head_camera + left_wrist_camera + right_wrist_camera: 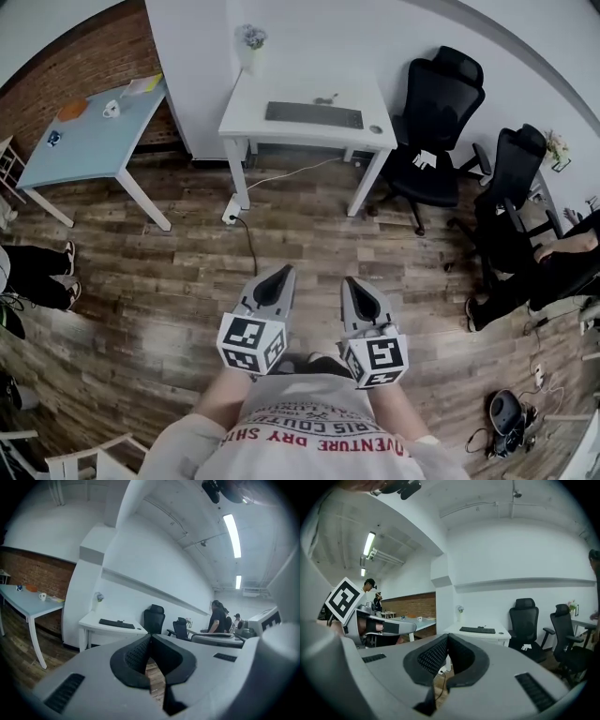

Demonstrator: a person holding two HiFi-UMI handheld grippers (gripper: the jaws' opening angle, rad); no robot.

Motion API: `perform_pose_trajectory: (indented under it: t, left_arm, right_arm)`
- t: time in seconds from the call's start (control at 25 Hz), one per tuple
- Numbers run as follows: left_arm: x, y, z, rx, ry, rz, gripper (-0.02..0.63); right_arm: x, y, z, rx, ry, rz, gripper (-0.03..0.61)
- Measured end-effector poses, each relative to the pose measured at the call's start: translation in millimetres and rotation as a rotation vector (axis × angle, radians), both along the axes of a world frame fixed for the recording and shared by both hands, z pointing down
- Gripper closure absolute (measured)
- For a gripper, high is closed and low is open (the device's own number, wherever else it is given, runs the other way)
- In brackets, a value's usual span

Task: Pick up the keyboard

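You hold both grippers low and close to your body, side by side above the wooden floor [159, 291] and well apart from the desk. Your left gripper [278, 273] is clenched, its jaws pressed together with nothing between them. Your right gripper [355, 282] is clenched as well, and empty. The keyboard [313, 114] lies flat on the far white desk [246, 105], about midway along the top, with a small round dark thing near its right end. A black office chair [441, 108] stands just right of the desk. A light blue table [89, 148] stands at the far left and bears a cup [111, 109]. A power strip [231, 212] lies on the floor by the desk's near left leg
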State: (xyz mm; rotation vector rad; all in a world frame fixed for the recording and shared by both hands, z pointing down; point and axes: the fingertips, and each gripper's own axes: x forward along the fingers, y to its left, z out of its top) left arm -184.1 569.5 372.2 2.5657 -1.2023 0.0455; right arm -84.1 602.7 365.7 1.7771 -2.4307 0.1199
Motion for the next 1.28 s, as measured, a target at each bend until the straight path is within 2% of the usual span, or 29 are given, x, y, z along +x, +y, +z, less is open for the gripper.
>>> perform_pose_trajectory:
  t: [0.32, 0.6, 0.84, 1.08, 1.28]
  left_arm:
    - [7, -37, 7, -0.001, -0.005, -0.009, 0.59]
    - [37, -117, 15, -0.007, -0.036, -0.072, 0.59]
    - [90, -209, 4, 0.017, -0.066, -0.112, 0.59]
    - [154, -298, 3, 0.063, -0.14, -0.115, 0.59]
    - [186, -358, 14, 0.028, -0.138, -0.129, 0.589]
  right_arm:
    - [2, -40, 16, -0.035, -0.011, -0.035, 0.557]
    - [27, -133, 22, -0.04, -0.021, -0.121, 0.557]
    - [78, -232, 15, -0.05, -0.011, -0.17, 0.557]
    - [141, -325, 17, -0.06, -0.003, -0.186, 0.557]
    - [172, -385, 24, -0.081, 0.008, -0.237, 0.557]
